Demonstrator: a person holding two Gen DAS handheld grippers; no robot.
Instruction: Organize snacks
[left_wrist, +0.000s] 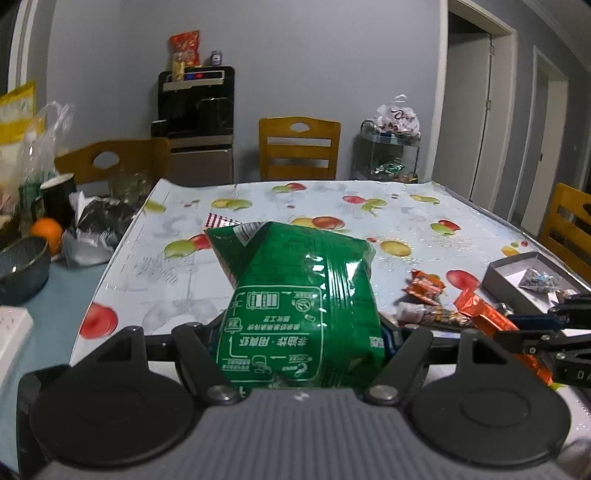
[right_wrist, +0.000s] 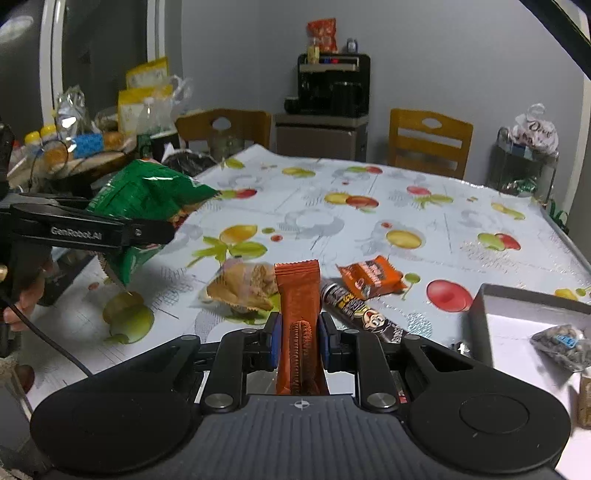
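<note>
My left gripper (left_wrist: 299, 343) is shut on a large green snack bag (left_wrist: 299, 295) and holds it above the fruit-print table; the bag hides its fingertips. The bag also shows in the right wrist view (right_wrist: 147, 206), with the left gripper (right_wrist: 147, 236) at the left. My right gripper (right_wrist: 298, 341) is shut on an orange snack bar (right_wrist: 298, 295), held upright. It shows in the left wrist view (left_wrist: 524, 332) with the orange bar (left_wrist: 487, 317). A grey box (right_wrist: 480, 325) with a small dark packet (right_wrist: 561, 345) sits at the right.
On the table lie an orange wrapper (right_wrist: 369, 277), a dark candy tube (right_wrist: 354, 306) and a clear-wrapped pastry (right_wrist: 243, 288). Clutter, a bowl (left_wrist: 22, 266) and an orange (left_wrist: 47, 230) crowd the left side. Wooden chairs (left_wrist: 299, 147) stand behind the table.
</note>
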